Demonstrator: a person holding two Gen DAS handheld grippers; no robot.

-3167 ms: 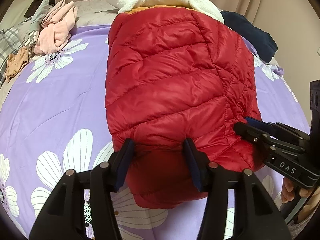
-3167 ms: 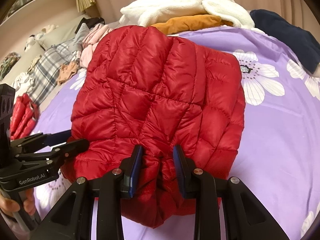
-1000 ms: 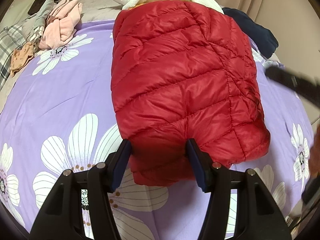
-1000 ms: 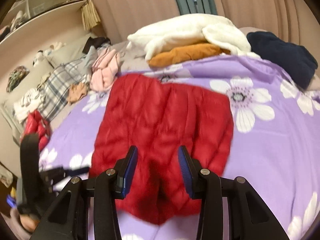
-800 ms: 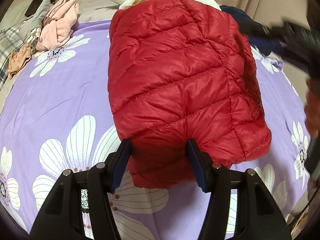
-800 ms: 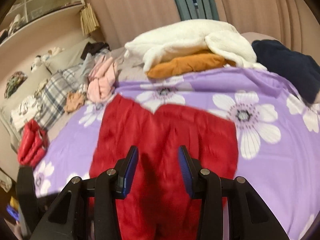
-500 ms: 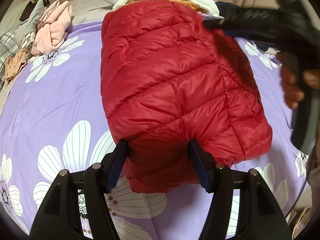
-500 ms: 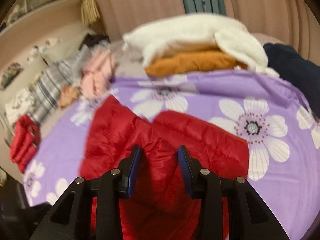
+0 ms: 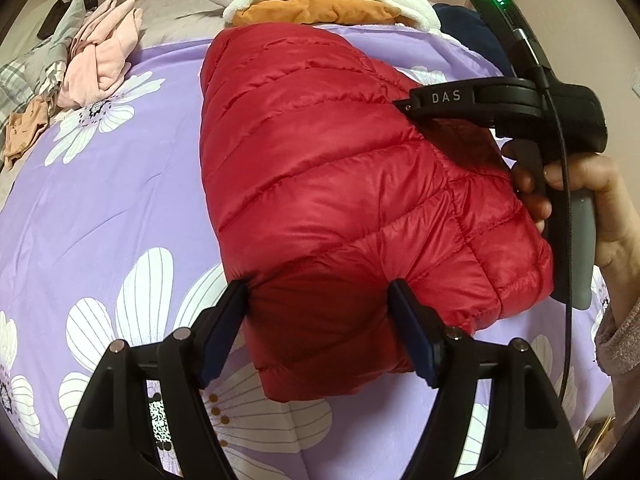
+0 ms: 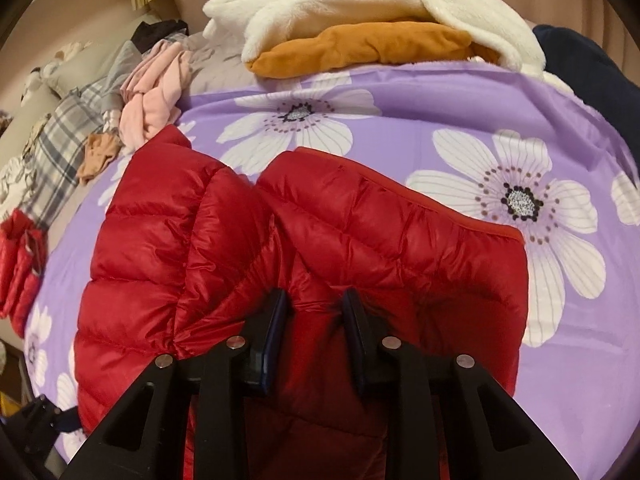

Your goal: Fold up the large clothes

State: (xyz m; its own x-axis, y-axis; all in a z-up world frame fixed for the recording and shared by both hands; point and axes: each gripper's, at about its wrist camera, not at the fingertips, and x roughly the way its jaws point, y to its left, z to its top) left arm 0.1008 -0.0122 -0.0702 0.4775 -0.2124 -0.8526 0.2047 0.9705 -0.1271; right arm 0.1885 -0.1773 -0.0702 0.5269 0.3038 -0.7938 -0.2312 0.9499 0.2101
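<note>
My left gripper point(image 9: 318, 330) is opening around the puffy red quilted jacket point(image 9: 340, 184); my right gripper point(image 10: 316, 316), at 3 o'clock, is closing, pinching its fabric.

A red quilted puffer jacket point(image 9: 340, 184) lies folded into a thick, glossy bundle on the bed. Its near end bulges between the left jaws, which are opening. At its far edge a puckered ridge of the fabric sits between the closing right jaws.
</note>
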